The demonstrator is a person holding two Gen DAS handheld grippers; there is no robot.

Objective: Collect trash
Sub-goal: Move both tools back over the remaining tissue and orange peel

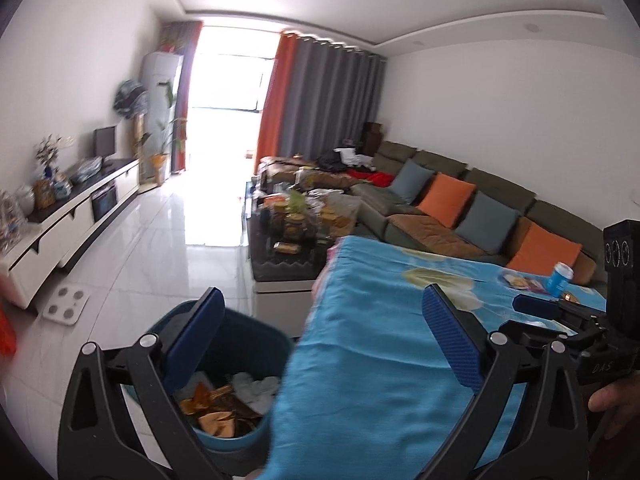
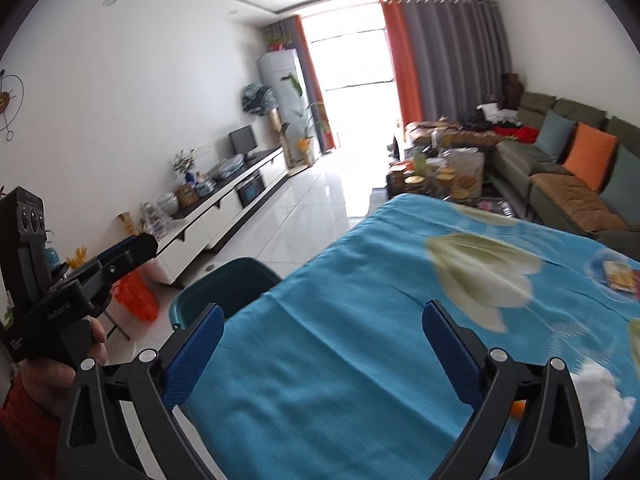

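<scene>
Blue tablecloth [image 2: 360,360] edge overhangs the bin [image 1: 224,360] beside open floor [image 1: 168,232].

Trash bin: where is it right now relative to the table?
The teal trash bin stands on the floor against the left edge of the blue-clothed table, low in the left wrist view; the right wrist view shows only its rim.

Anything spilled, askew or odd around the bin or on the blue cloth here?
Nothing spilled. The teal bin stands upright beside the table with scraps inside. Still on the blue cloth: a white crumpled tissue, a snack wrapper and a blue can. Both claws are open, empty.
</scene>
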